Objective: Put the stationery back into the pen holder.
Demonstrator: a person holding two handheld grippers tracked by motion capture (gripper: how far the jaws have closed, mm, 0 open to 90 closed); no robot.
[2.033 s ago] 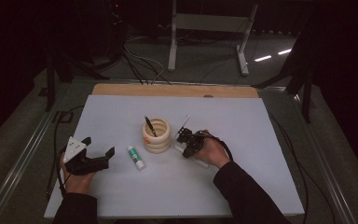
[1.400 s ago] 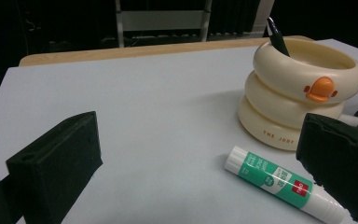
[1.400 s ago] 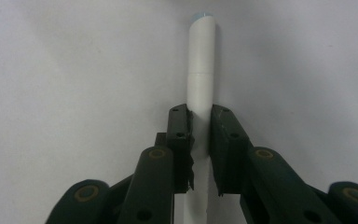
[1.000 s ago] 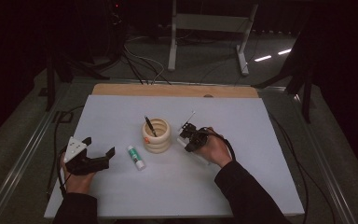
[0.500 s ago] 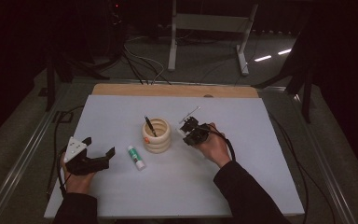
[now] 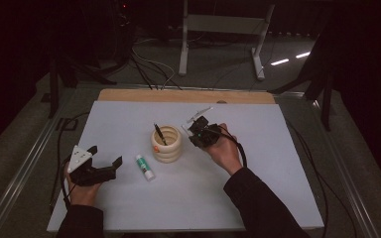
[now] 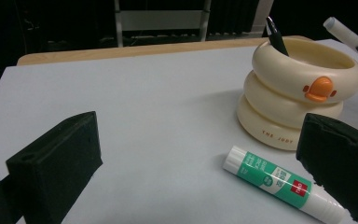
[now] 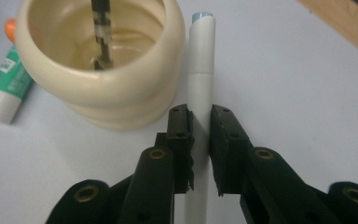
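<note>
moved: white pen lifted off table, now just beside cream holder | right gripper fingers clamp pen | left gripper unmoved, fingers open | glue stick lies unmoved

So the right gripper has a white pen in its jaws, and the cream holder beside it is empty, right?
Not quite. The cream holder already has a dark pen standing in it, as the right gripper view shows. The right gripper does hold the white pen.
</note>
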